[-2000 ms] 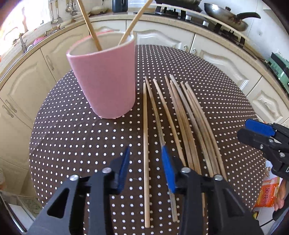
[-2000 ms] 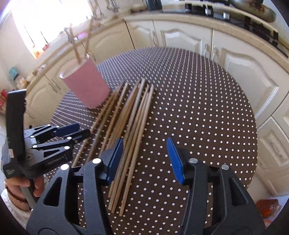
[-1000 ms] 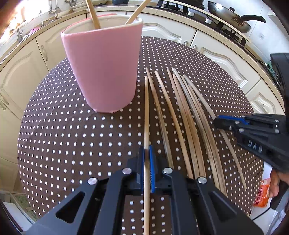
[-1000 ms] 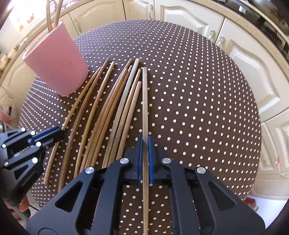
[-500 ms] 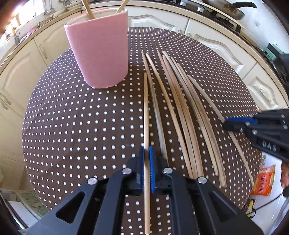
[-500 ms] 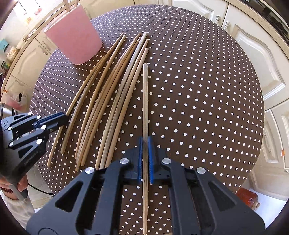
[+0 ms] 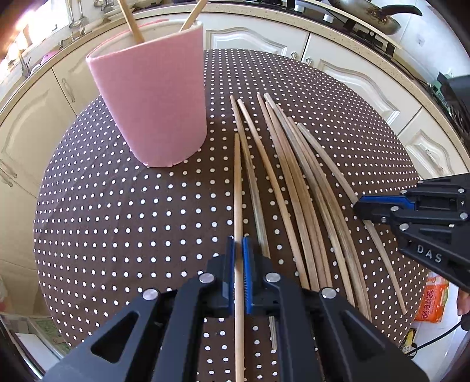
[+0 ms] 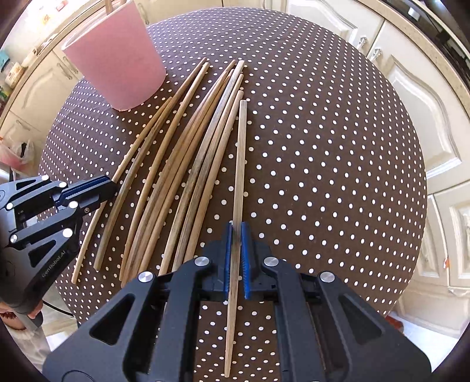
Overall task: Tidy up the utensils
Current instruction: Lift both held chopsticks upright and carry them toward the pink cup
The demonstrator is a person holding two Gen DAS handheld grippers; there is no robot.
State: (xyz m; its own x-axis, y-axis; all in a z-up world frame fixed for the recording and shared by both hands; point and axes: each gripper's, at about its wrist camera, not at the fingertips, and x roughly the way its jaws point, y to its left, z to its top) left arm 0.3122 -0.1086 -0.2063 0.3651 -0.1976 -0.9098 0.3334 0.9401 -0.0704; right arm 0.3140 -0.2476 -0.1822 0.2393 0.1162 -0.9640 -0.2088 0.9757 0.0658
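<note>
I am working over a round table [image 7: 123,223] under a brown cloth with white dots, ringed by cream kitchen cabinets [image 7: 349,73]; a pan [image 7: 379,17] sits on the hob behind. My left gripper [image 7: 238,244] is clamped on one pale chopstick [image 7: 238,188] at the left edge of the loose chopsticks [image 7: 296,188] lying side by side on the cloth. My right gripper [image 8: 236,232] is clamped on another chopstick [image 8: 240,164] at the right edge of that spread. The pink cup [image 7: 155,100] stands upright just beyond the sticks, with two chopsticks already in it; their tops are cut off by the frame. Whether either gripped stick rests on the cloth, I cannot tell.
</note>
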